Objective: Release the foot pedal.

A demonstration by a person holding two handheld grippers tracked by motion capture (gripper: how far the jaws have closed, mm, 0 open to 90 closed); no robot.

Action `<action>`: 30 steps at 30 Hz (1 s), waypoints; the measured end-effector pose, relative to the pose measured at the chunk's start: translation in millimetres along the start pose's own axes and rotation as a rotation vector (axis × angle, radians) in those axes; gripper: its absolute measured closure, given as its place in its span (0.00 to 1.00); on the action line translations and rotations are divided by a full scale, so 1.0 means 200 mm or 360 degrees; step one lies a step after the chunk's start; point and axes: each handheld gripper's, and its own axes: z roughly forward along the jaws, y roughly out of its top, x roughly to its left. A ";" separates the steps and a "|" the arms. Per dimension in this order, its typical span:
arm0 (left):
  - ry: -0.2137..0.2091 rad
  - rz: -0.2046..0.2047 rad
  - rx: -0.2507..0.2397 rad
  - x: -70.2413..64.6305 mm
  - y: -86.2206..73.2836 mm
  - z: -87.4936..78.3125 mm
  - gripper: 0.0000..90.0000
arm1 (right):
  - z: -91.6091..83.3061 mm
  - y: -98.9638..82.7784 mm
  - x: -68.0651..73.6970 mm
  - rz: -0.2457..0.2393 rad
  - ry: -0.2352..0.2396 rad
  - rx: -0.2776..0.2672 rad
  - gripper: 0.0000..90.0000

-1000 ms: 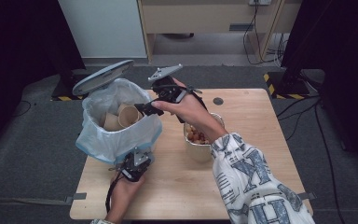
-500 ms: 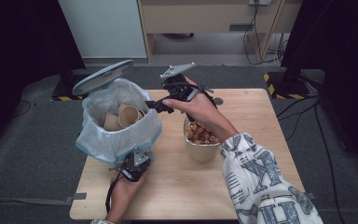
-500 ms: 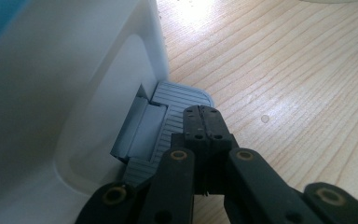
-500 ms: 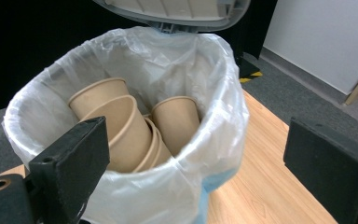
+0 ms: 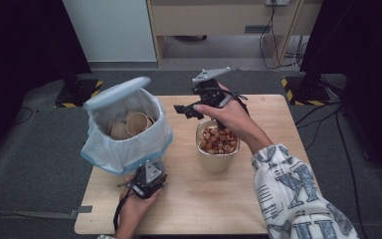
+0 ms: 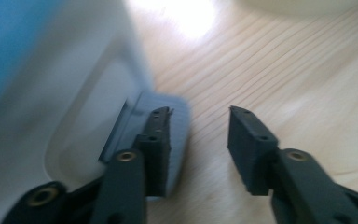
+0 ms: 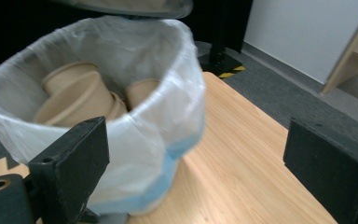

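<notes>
Paper cups [image 5: 132, 124] are already lying in the lined pedal bin [image 5: 124, 130] near the bench's left edge — the left gripper [image 6: 199, 140], jaws apart, is pressing its pedal [image 6: 177, 122] — while the wide-open, empty right gripper [image 5: 188, 110] is hovering above the still-full cereal cup [image 5: 218, 147] at mid-bench.

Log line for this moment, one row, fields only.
left gripper: open, one jaw on bin pedal | right gripper: open, empty, above table | bin: lid up, paper cups inside | bowl: full
</notes>
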 end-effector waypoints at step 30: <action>-0.0148 -0.0095 0.0002 -0.02 0.00 0.01 0.32 | -0.51 -0.62 -0.35 0.0338 -0.0676 -0.0117 0.07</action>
